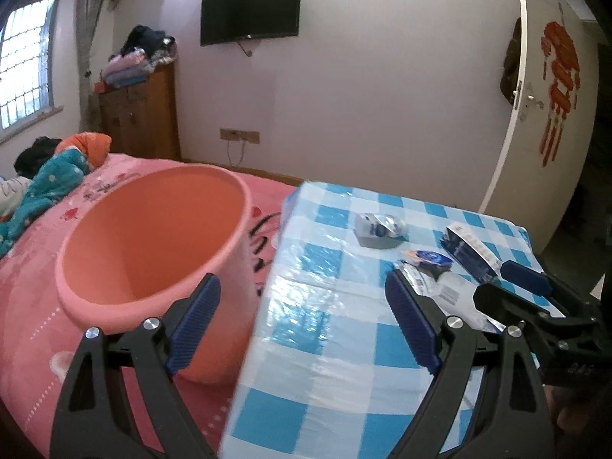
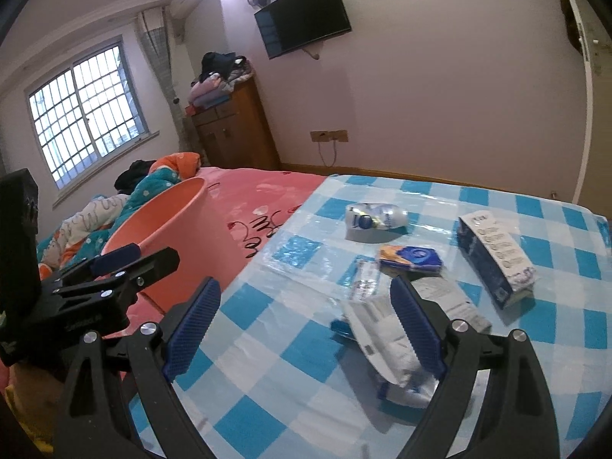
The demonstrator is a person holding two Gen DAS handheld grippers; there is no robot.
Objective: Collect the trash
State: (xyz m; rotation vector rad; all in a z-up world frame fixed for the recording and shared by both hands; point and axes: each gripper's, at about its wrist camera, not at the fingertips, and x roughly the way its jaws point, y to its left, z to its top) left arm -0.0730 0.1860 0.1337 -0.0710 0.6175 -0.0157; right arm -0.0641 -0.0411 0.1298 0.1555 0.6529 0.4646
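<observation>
Trash on a checked table (image 2: pixel 267 348), a pink bin (image 1: pixel 153 237) beside it.
We hold the left gripper (image 1: pixel 306 329) and right gripper (image 2: pixel 306 329) spread wide, both empty, above wrappers (image 2: pixel 386 340).

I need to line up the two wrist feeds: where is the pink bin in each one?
Left wrist: the pink bin fills the left centre, beside the checked table's left edge.
Right wrist: lower left, partly behind the left gripper.
Shared landmark: the wall-mounted TV.
</observation>
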